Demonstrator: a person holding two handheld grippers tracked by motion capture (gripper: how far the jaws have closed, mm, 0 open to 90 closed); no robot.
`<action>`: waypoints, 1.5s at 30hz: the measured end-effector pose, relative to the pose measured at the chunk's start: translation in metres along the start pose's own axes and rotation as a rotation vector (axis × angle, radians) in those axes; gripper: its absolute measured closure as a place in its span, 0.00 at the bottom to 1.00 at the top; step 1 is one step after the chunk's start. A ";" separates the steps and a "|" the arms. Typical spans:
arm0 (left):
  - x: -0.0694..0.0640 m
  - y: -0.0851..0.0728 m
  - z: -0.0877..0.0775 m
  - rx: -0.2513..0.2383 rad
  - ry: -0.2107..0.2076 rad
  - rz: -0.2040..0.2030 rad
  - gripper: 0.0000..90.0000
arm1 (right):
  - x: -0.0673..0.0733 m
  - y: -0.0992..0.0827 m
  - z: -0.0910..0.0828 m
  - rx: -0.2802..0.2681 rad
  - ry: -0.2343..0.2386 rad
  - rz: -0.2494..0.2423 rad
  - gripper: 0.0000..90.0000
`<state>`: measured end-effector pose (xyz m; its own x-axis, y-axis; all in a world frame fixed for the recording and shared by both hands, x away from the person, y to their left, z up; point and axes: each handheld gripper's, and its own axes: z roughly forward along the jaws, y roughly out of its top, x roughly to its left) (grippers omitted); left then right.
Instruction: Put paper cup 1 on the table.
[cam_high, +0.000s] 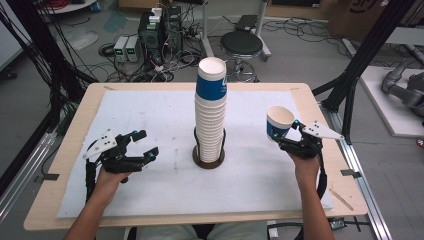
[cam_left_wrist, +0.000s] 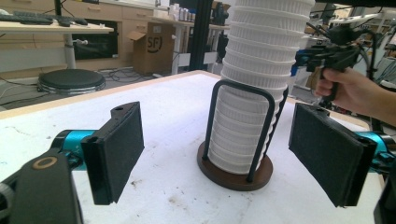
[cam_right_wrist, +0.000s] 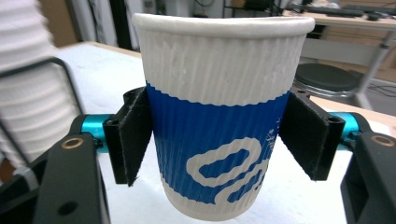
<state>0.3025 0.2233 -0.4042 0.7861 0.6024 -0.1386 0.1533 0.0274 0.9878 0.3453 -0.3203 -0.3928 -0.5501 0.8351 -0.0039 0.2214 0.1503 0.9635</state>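
Observation:
A tall stack of ribbed white paper cups (cam_high: 211, 110), the top one banded blue, stands in a black wire holder on a round brown base (cam_high: 208, 159) at the table's middle. My left gripper (cam_high: 145, 144) rests left of it, open, pads wide apart with nothing between them; in the left gripper view (cam_left_wrist: 223, 151) it faces the stack (cam_left_wrist: 261, 60). At the right, my right gripper (cam_high: 285, 131) is shut on a single blue-and-white paper cup (cam_high: 279, 121), held upright. Both pads press on the blue band of the cup (cam_right_wrist: 219, 116) in the right gripper view.
A white mat (cam_high: 150, 110) covers most of the wooden table (cam_high: 70, 150). Beyond the far edge are a black stool (cam_high: 241, 44), electronics boxes (cam_high: 150, 35) and cables on the floor. A black frame post (cam_high: 360, 60) rises at the right.

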 end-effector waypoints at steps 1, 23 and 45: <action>0.000 0.000 0.000 0.000 -0.001 0.001 0.20 | -0.001 -0.001 0.003 0.010 -0.006 0.007 0.33; 0.000 -0.004 0.004 0.020 -0.007 0.003 0.20 | -0.025 -0.039 0.034 0.229 -0.083 0.088 0.31; 0.001 -0.005 0.003 0.021 -0.006 -0.003 0.20 | -0.020 -0.042 0.020 0.299 -0.042 0.078 0.23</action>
<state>0.3046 0.2213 -0.4097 0.7890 0.5977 -0.1423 0.1680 0.0129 0.9857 0.3632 -0.3332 -0.4389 -0.4895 0.8706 0.0497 0.4920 0.2287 0.8400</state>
